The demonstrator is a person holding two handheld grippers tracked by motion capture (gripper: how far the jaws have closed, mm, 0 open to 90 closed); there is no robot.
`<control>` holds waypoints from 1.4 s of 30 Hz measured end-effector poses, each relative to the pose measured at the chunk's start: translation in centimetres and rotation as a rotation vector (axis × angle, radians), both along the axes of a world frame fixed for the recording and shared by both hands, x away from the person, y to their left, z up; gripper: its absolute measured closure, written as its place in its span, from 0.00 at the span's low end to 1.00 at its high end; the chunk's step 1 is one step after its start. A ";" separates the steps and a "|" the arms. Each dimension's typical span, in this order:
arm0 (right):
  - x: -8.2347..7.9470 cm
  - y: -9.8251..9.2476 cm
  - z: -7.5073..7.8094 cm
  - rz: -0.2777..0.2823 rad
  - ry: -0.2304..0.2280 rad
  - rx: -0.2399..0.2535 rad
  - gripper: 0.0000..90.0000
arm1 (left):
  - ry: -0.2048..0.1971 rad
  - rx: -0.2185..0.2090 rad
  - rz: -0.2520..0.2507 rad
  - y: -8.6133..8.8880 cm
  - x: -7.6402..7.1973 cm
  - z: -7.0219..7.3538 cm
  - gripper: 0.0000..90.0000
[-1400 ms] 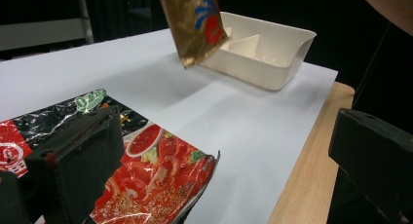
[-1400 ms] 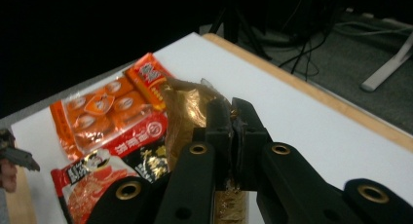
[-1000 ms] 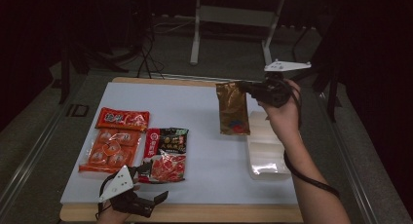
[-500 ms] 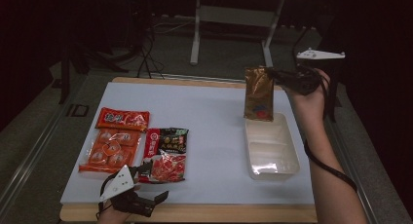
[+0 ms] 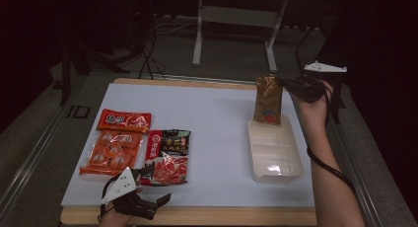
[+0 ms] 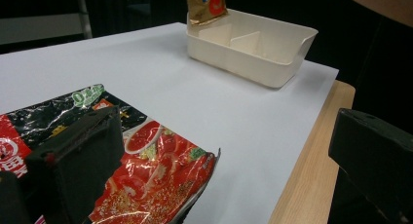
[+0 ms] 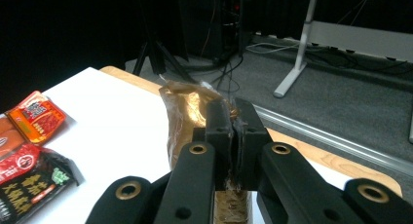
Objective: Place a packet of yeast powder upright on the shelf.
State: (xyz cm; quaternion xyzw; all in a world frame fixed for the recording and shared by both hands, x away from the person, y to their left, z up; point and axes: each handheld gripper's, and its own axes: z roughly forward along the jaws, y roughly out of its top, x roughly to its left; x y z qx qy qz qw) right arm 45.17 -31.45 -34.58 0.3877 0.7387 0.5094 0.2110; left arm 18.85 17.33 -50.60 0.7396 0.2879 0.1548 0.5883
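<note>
Gold-brown foil, that is the pouch [image 5: 268, 99] you hold in your right gripper [image 5: 288, 84], whose jaws are clenched on its top edge; in the right gripper view the two black jaws meet on the crinkled foil [image 7: 187, 109] at mid-frame. In the high view the pouch hangs upright at the upper right of the frame, its lower edge over the far end of the cream tray [image 5: 291, 173], which has a divider across it. The left gripper view has the pouch's bottom [image 6: 207, 5] at the tray's far wall [image 6: 253, 63], top centre; whether it touches the tray floor you cannot tell from these frames.

Your left gripper [image 5: 148, 203] rests at the lower left of the high view, jaws spread apart, with nothing clamped between them. Just beyond it lies a black-and-red packet [image 5: 167, 155], and left of that an orange pack of round pieces [image 5: 111, 153] with a small red packet [image 5: 123, 121] at its far end, all on the white sheet [image 5: 217, 128] covering the wooden table [image 5: 236, 216]
</note>
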 end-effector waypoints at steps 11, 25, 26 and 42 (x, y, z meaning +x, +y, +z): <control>0.3 -0.4 -2.2 0.019 0.034 0.025 0.97 | 0.000 0.002 -0.001 0.0 0.0 0.0 0.00; -0.2 -0.6 -4.7 0.007 0.102 0.043 0.96 | -0.003 0.002 0.000 0.0 -0.1 0.0 0.00; -0.3 -0.8 -4.9 0.010 0.100 0.047 0.96 | -0.003 0.001 -0.001 0.0 -0.1 0.0 0.00; -1.4 -2.8 -6.1 -0.039 0.100 0.043 0.84 | -0.003 0.008 0.001 0.0 -0.1 0.0 0.00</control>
